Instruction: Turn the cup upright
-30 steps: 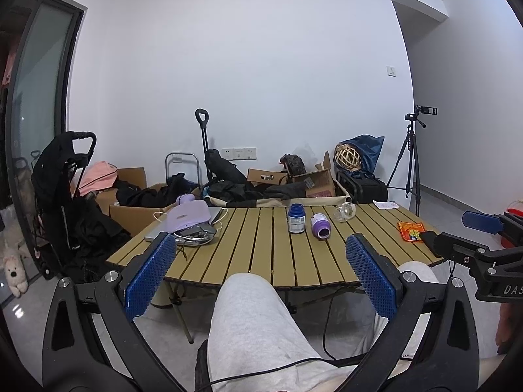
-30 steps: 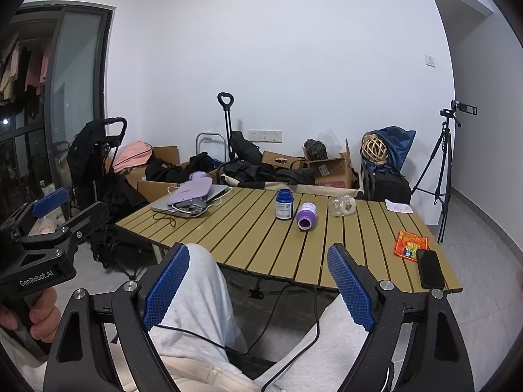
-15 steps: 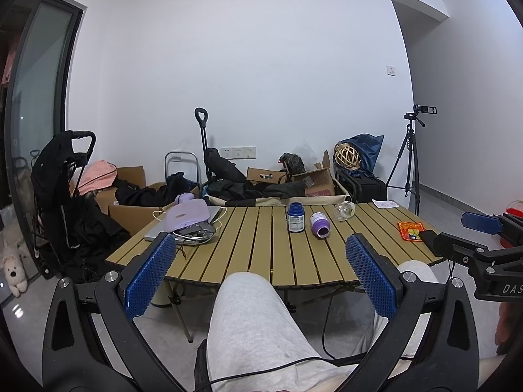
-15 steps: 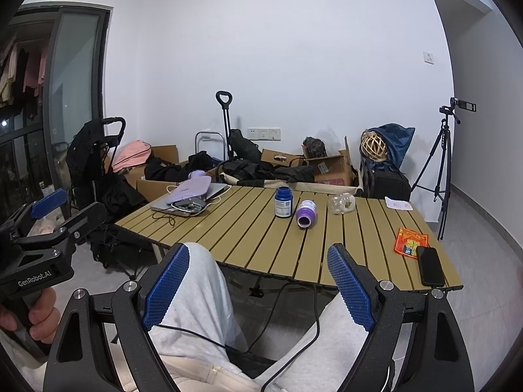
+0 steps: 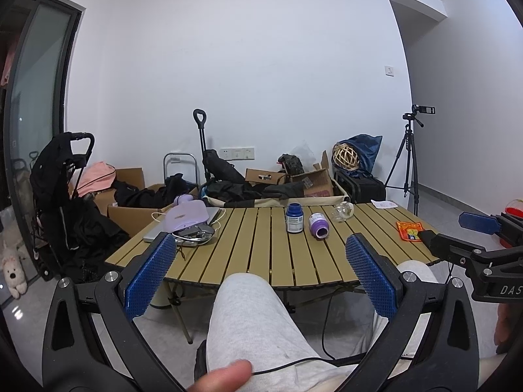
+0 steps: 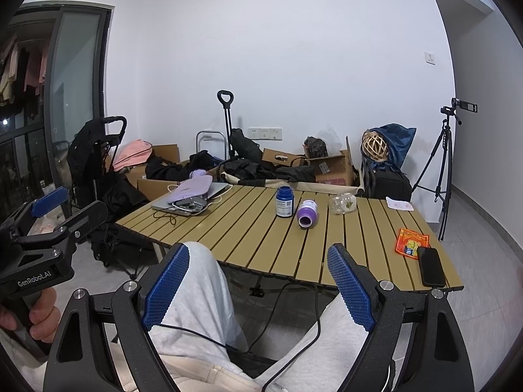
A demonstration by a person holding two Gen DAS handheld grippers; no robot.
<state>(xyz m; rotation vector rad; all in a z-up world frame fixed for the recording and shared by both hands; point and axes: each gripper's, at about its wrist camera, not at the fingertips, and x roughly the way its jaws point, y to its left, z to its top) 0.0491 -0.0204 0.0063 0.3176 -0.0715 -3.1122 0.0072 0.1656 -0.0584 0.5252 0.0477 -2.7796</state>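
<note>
A purple cup [image 5: 317,225] [image 6: 308,213] lies on its side in the middle of the slatted wooden table [image 5: 248,254] [image 6: 261,241], its mouth turned towards me. Beside it a clear glass mug [image 5: 342,211] [image 6: 341,203] also lies tipped over. My left gripper [image 5: 260,245] is open and empty, held over a person's lap short of the table's near edge. My right gripper [image 6: 258,251] is open and empty too, at the same distance. Each gripper shows at the side of the other's view.
A blue bottle [image 5: 294,219] [image 6: 284,203] stands upright just left of the purple cup. A laptop with a lilac pouch and cables [image 6: 193,196] fills the table's far left. An orange packet [image 6: 411,241] and a black phone [image 6: 430,271] lie at the right edge. Boxes, bags and a tripod stand behind.
A fingertip has come into the bottom of the left wrist view. Both grippers have hardly moved and stay open.
</note>
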